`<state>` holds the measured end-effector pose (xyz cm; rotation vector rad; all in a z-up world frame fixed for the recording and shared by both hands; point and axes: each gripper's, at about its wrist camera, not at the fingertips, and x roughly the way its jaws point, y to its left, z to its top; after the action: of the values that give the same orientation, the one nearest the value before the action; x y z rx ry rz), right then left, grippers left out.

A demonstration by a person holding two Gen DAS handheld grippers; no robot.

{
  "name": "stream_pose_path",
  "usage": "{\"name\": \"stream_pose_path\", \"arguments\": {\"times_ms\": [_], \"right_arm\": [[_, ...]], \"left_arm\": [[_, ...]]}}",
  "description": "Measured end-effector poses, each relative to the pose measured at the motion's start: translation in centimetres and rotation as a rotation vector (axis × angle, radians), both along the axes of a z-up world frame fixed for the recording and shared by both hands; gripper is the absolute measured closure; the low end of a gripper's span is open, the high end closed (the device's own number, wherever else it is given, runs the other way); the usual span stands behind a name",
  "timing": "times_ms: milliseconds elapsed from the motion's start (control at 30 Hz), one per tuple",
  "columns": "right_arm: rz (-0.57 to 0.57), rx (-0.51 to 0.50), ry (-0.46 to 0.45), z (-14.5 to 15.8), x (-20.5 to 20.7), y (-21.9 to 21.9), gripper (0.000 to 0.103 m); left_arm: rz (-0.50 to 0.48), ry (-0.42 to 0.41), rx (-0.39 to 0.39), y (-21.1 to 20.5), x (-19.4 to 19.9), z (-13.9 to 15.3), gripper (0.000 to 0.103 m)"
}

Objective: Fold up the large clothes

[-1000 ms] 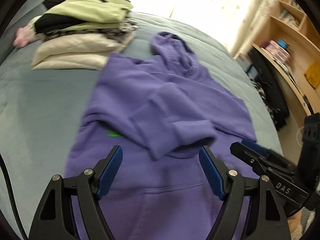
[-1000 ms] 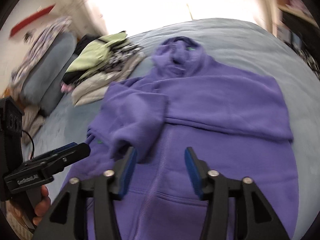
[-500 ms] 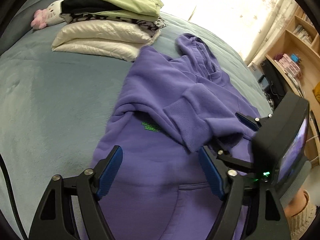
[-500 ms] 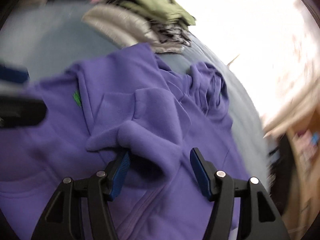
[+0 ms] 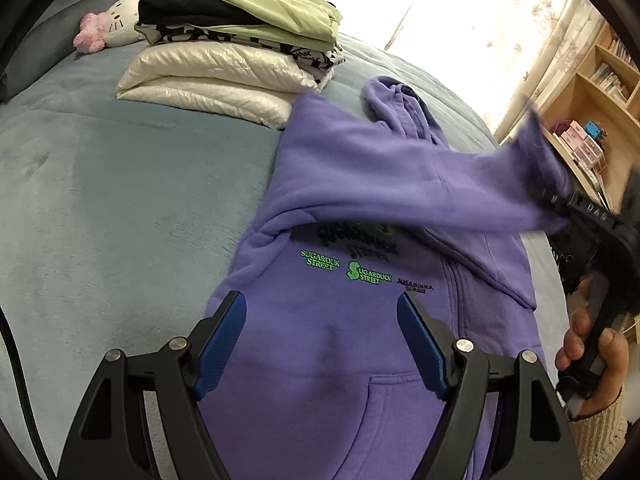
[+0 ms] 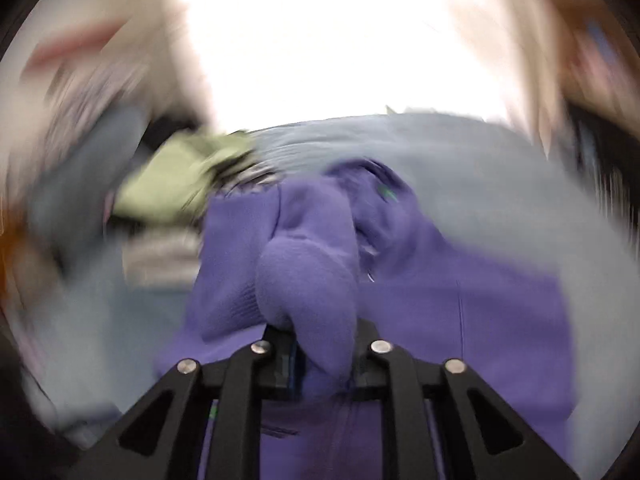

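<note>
Left wrist view: your left gripper [image 5: 320,336] hangs spread and empty over the lower front of the purple hoodie [image 5: 360,344], which lies face up on the grey-blue bed [image 5: 120,208] beside the folded stack [image 5: 224,52]. The sleeve [image 5: 420,188] that lay slack on the chest half a second ago is now stretched across to your right gripper [image 5: 556,204].

Right wrist view: blurred, but your right gripper [image 6: 322,354] has gone from spread to clamped on the sleeve [image 6: 312,280] cuff. Sleeve fold looks underway.
</note>
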<state>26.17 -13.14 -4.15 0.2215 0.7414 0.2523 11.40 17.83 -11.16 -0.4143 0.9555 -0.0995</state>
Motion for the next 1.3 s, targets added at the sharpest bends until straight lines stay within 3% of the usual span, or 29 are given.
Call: {"name": "stream_pose_path", "arguments": {"times_ms": [33, 67, 167, 233, 400, 533, 867, 967, 1000, 1033, 1067, 1100, 1233, 1300], "right_arm": [[-0.067, 0.097, 0.101, -1.7, 0.8, -2.6, 0.056], [-0.128, 0.158, 0.221, -4.0, 1.3, -4.9, 0.044], [-0.215, 0.229, 0.433, -9.2, 1.1, -9.3, 0.043], [-0.238, 0.249, 0.464, -10.5, 0.1, -11.4, 0.043], [-0.232, 0.293, 0.409, -9.2, 0.0, -14.6, 0.042], [-0.186, 0.257, 0.366, -8.3, 2.1, -14.0, 0.042], [-0.108, 0.182, 0.381, -11.1, 9.0, -13.0, 0.041], [-0.074, 0.181, 0.35, -11.6, 9.3, -12.3, 0.04], [-0.061, 0.178, 0.332, -11.6, 9.4, -12.0, 0.04], [-0.05, 0.151, 0.315, -11.6, 9.3, -11.6, 0.048], [-0.041, 0.116, 0.301, -11.5, 9.3, -11.1, 0.075], [-0.02, 0.101, 0.294, -11.4, 9.4, -10.6, 0.083], [-0.006, 0.058, 0.156, -9.0, 8.2, -9.6, 0.085], [-0.023, 0.041, 0.066, -8.0, 7.7, -9.5, 0.085]], "left_arm": [[-0.006, 0.003, 0.003, -0.2, 0.0, 0.0, 0.027], [-0.012, 0.005, 0.008, -0.3, 0.0, -0.1, 0.027], [-0.025, 0.004, 0.03, -0.6, 0.5, 0.1, 0.027], [-0.039, 0.008, 0.041, -0.5, 1.6, 0.1, 0.027], [-0.042, 0.028, 0.083, 0.2, 6.1, 0.1, 0.027], [-0.036, 0.074, 0.08, 1.0, 11.5, -1.3, 0.027], [-0.042, 0.182, 0.092, 1.8, 21.1, -5.8, 0.027], [-0.026, 0.154, 0.099, 1.4, 22.0, -6.2, 0.027], [-0.024, 0.142, 0.104, 1.2, 22.1, -6.2, 0.038], [-0.028, 0.116, 0.097, 1.0, 22.2, -5.9, 0.051], [-0.036, 0.108, 0.085, 0.8, 22.3, -5.7, 0.077], [-0.026, 0.101, 0.1, 0.6, 22.3, -5.3, 0.085], [0.003, -0.088, 0.285, -1.7, 20.2, -2.4, 0.089], [0.005, -0.113, 0.355, -2.4, 20.0, -2.8, 0.088]]}}
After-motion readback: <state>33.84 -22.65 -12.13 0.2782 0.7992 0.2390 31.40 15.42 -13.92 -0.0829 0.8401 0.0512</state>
